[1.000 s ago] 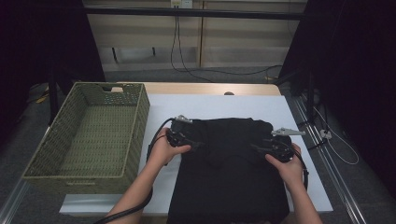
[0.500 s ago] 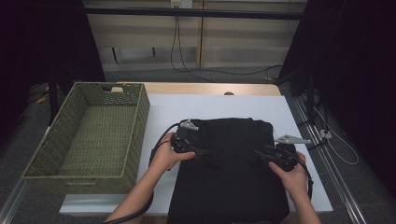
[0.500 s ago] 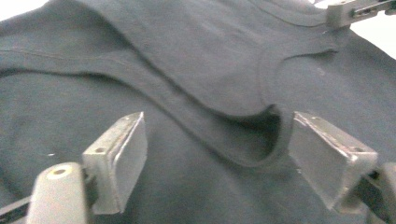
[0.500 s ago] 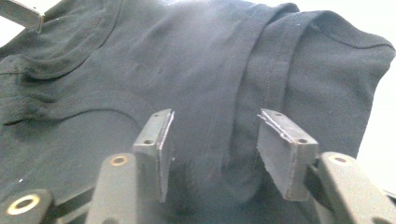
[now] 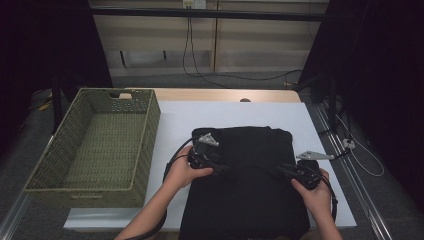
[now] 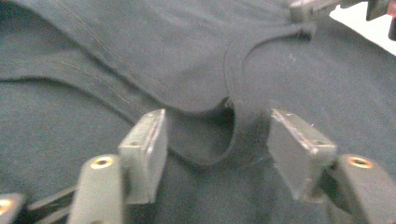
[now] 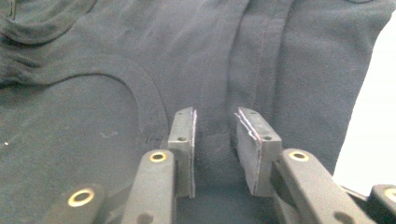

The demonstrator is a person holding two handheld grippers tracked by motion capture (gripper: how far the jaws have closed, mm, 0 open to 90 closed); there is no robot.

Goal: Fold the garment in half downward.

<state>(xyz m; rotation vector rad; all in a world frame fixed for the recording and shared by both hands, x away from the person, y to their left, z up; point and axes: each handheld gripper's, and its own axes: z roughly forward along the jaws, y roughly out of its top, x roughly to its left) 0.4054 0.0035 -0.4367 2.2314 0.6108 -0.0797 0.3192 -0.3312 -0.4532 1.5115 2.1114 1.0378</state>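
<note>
While the wicker basket at the left of the table holds nothing, the black shirt lies on the white surface just beside it, its far part folded over into a neat edge. Packing is judged not yet begun; folding looks partly done.

The left gripper rests on the shirt's left side. Its jaws have just been closing and stand about half open, with a raised loop of collar fabric between them but not yet pinched.

The right gripper rests on the right side. Its jaws have also just been closing and now stand narrow, a ridge of cloth between the pads; whether they press on it, I cannot tell.

Remaining, by judgement: securing both grips, finishing the fold, moving the shirt into the basket.
</note>
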